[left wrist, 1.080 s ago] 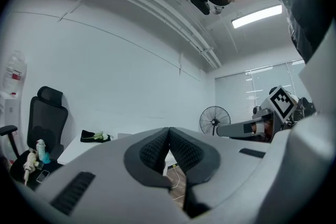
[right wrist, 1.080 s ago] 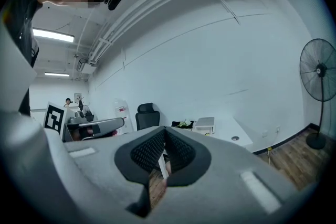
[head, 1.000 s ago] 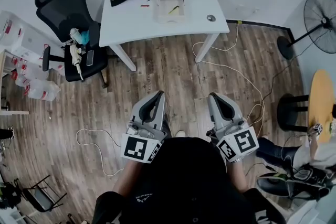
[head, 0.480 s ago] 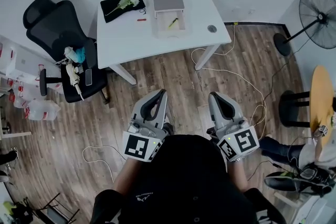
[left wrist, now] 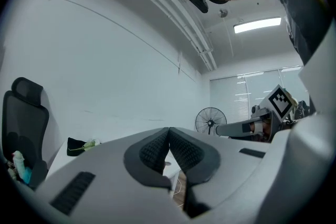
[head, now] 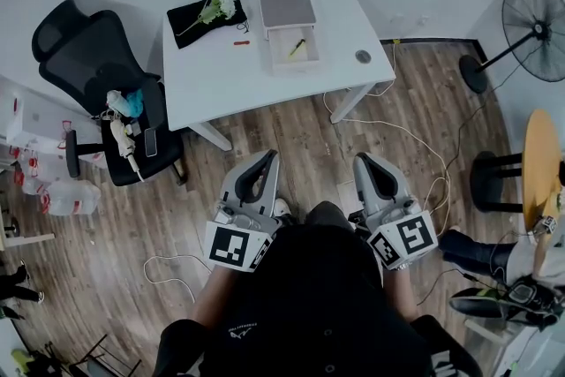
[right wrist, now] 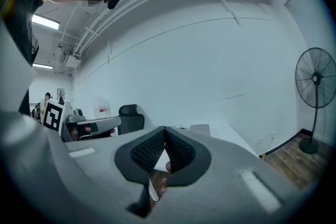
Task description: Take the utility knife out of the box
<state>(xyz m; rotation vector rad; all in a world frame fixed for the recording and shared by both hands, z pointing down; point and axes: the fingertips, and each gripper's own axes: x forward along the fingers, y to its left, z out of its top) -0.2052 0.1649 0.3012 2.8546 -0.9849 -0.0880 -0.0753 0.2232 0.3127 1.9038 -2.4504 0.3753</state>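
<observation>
- Progress, head view: the white rectangular table [head: 221, 79] sits lower in frame than a second ago, so the person has closed in on it. The shallow white open box [head: 294, 49] is closer but remains well out of reach. A slim yellowish utility knife [head: 298, 46] lies slantwise inside it, untouched, below the flat grey lid [head: 286, 6]. My judgement: this is the approach, with the reach not yet begun.
- Head view, pose: the left gripper [head: 267, 158] and right gripper [head: 365, 162] are held side by side close to the torso. They point forward toward the table, above wooden floor, in the same frame positions as before.
- Left gripper view: its tongs are pressed together with nothing between them, aimed about level. A black cloth with pale flowers [left wrist: 79, 145] lies ahead on the left, beside the black office chair [left wrist: 23, 123]. A black pedestal fan [left wrist: 210, 120] stands ahead.
- Right gripper view: its tongs also meet, empty, tipped slightly down. The grey lid shows just past the tips, and the fan is far right.
</observation>
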